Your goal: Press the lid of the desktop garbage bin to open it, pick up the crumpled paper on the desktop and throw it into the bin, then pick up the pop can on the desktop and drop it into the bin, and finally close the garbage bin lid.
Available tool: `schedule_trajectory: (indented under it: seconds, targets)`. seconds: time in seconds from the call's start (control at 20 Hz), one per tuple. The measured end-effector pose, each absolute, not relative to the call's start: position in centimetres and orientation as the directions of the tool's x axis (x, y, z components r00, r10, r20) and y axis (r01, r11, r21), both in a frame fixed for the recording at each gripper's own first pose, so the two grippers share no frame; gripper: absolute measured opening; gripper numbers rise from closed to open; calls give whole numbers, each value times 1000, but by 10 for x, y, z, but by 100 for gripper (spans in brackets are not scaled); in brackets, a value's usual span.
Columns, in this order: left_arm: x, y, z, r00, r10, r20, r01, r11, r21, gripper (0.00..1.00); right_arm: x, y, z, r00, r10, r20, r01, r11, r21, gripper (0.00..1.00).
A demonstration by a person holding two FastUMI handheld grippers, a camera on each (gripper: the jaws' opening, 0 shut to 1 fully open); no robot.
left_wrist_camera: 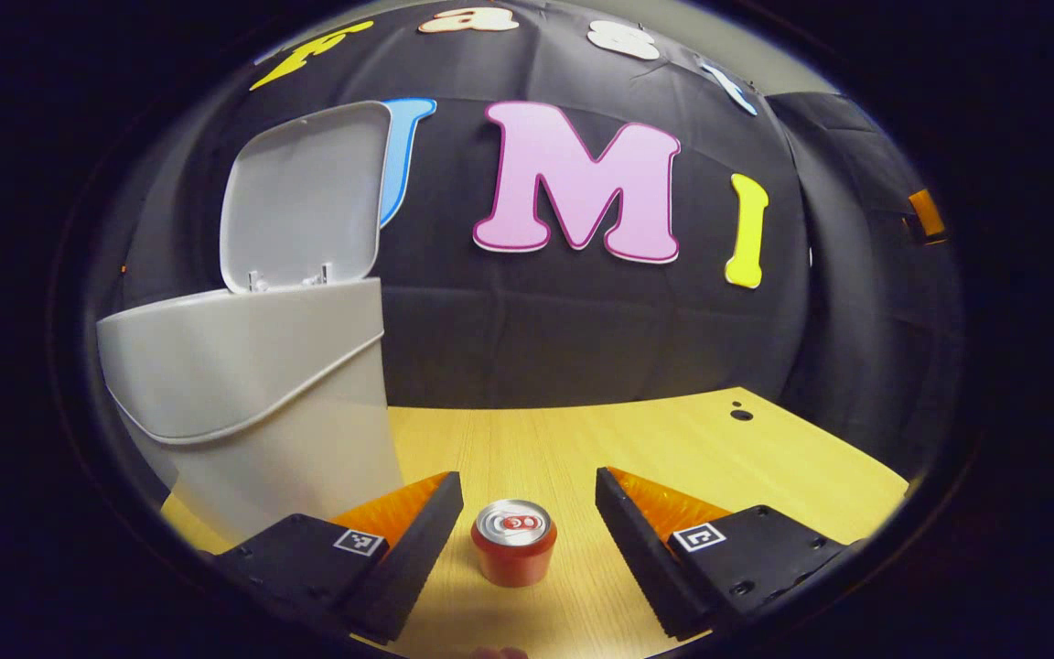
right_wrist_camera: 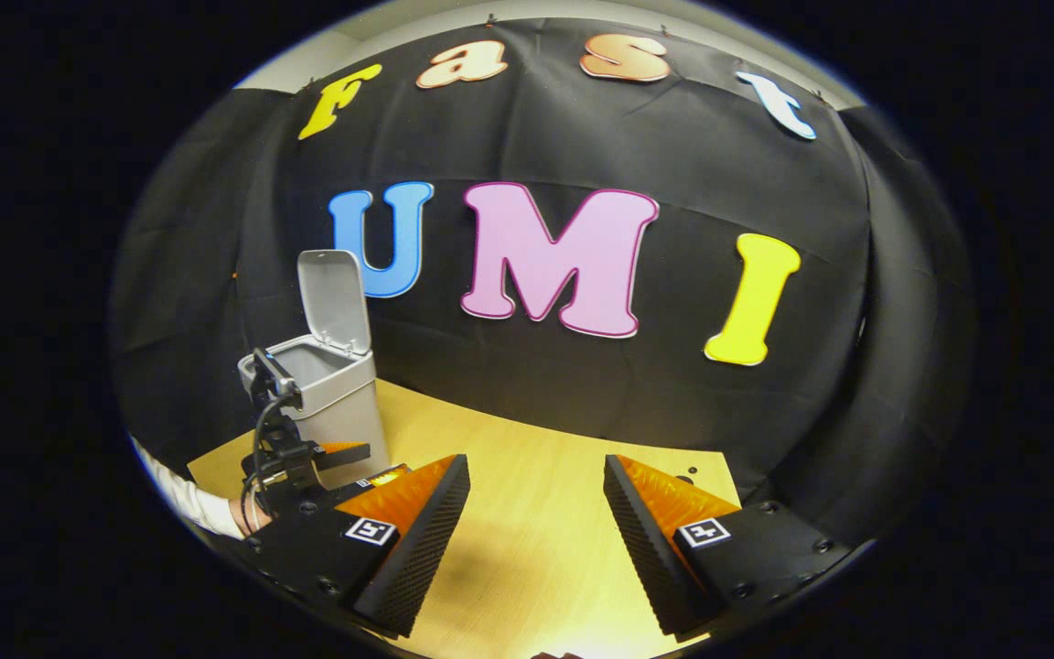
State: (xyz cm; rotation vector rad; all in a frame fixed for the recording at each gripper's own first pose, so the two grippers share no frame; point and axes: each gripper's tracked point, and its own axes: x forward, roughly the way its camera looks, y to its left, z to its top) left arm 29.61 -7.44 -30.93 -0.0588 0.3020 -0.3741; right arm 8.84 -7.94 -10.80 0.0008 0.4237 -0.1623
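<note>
Nearest in the left gripper view, the left gripper (left_wrist_camera: 529,513) has its fingers spread wide, and the pop can (left_wrist_camera: 514,542) stands upright on the wooden desktop (left_wrist_camera: 655,439) in the gap between them, touching neither finger. Its silver top faces up; the label on its side is too small to make out. Just past the left finger stands the grey garbage bin (left_wrist_camera: 262,394), its lid (left_wrist_camera: 303,197) swung up and standing open against the black wall. From this low angle the inside of the bin is hidden, so whether anything lies in it cannot be told.

In the right gripper view, the right gripper (right_wrist_camera: 536,499) is likewise spread open over bare desktop (right_wrist_camera: 527,549), pinching nothing. Farther off to the left, the same bin (right_wrist_camera: 335,394) shows its open mouth under the raised lid (right_wrist_camera: 337,297), but its contents are too small and shadowed to tell. In front of it the other gripper is partly cut off, held by a hand (right_wrist_camera: 248,514) in a white sleeve (right_wrist_camera: 181,496).
</note>
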Motion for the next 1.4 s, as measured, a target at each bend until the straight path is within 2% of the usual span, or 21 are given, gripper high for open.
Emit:
schedule_trajectory:
  seconds: [0.45, 0.6, 0.7, 0.8, 1.0, 1.2, 1.4]
  targets:
    - [323, -88, -379, 825, -387, -412, 370, 921, -126, 99, 64, -111, -124, 854, -257, -453, 272, 962, -33, 95]
    - [310, -94, -409, 760, -421, -495, 400, 904, -155, 99, 63, -114, -128, 846, -262, -465, 288, 957, -14, 95]
    - [312, -92, -408, 759, -411, -505, 415, 903, -112, 90, 64, -115, -128, 848, -261, -461, 292, 957, -6, 95]
    - [313, -95, -393, 762, -423, -491, 440, 894, -86, 85, 65, -117, -130, 849, -260, -461, 291, 957, -6, 95]
    - [307, -100, -355, 777, -448, -441, 466, 881, -74, 84, 72, -115, -131, 857, -243, -454, 282, 959, 19, 95]
    - [312, -112, -287, 794, -493, -357, 465, 870, -166, 84, 76, -113, -131, 867, -227, -444, 266, 964, 26, 95]
    - [319, -101, -216, 827, -493, -268, 455, 869, -194, 83, 76, -109, -135, 870, -217, -442, 266, 963, 51, 95]
